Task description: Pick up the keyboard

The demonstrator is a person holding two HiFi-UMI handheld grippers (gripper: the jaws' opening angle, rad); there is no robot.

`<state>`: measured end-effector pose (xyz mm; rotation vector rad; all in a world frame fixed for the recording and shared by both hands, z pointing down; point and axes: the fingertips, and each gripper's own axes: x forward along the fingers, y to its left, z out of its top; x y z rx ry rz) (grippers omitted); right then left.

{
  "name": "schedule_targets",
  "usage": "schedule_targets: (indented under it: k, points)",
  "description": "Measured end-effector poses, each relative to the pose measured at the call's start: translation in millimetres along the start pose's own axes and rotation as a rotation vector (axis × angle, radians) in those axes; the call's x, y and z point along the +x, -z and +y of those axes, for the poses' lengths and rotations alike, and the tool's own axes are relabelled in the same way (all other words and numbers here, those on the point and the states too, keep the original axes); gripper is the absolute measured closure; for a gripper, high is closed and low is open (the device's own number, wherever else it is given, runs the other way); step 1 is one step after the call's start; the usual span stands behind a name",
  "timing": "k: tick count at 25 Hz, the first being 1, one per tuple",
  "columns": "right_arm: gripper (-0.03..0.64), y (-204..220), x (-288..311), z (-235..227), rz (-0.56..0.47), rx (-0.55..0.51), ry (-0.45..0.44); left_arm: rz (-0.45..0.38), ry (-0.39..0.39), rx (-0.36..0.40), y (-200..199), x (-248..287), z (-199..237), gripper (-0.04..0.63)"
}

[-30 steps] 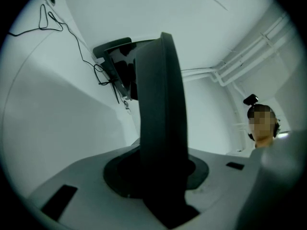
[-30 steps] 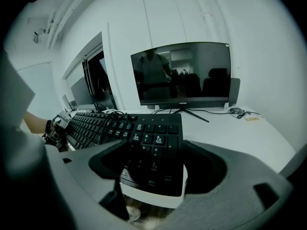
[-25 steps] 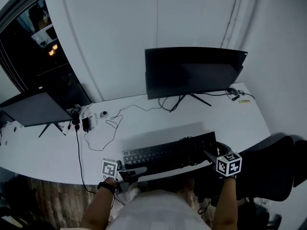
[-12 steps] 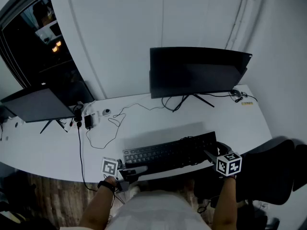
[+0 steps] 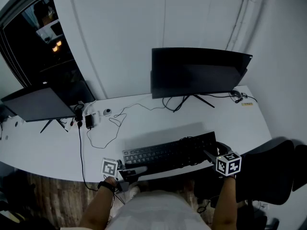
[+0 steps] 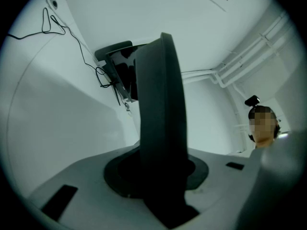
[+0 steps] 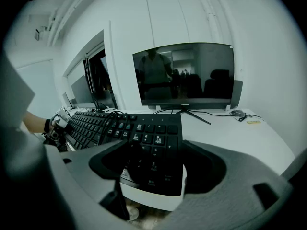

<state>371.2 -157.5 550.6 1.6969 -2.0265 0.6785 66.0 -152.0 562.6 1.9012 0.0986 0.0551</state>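
At the near edge of the table (image 5: 144, 121), the left gripper (image 5: 138, 169) is clenched on the left end of the keyboard (image 5: 168, 153). The right gripper (image 5: 209, 155) stands wide open around the keyboard's right end, with the number pad between its jaws. Beyond the keyboard stands 1 dark monitor (image 5: 196, 73).

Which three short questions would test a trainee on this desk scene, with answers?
1. True or false: the monitor behind the keyboard shows a bright picture.
2. What stands between the jaws of the left gripper? A. a mouse B. the keyboard's edge C. a notebook
3. Fill in: the right gripper is at the keyboard's ____ end.
Key: 1 false; 2 B; 3 right.
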Motion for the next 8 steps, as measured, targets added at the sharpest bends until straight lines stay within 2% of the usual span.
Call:
schedule_targets:
  k: [8]
  points:
    - [0.265,4.9,-0.6,6.1,0.008,0.001,-0.001,-0.005,0.007,-0.002,3.4,-5.0,-2.1,0.479]
